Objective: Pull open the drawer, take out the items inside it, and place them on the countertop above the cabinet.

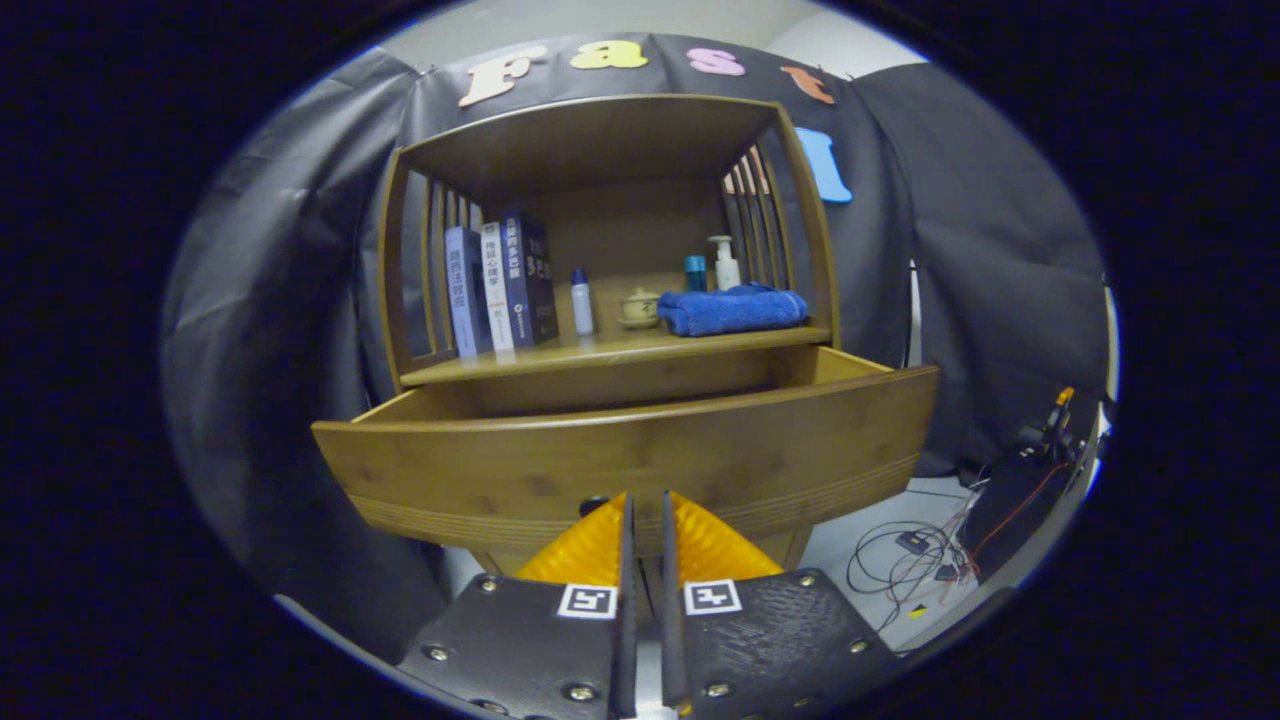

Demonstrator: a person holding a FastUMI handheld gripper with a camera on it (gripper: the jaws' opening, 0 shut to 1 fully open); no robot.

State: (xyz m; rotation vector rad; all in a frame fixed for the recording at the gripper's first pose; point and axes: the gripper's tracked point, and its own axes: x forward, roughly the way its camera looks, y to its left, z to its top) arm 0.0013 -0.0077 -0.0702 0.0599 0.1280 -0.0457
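Tongs [645,505] nearly closed at drawer [630,455] front, apparently pinching small knob [594,503] for pulling; drawer partly open.

Wooden cabinet [610,140], slatted sides. Countertop [600,352] carries: upright books [500,285] at one end; small white bottle [581,302]; lidded cup [640,307]; folded blue towel [735,308]; teal container [695,272] and pump bottle [724,264] behind towel.
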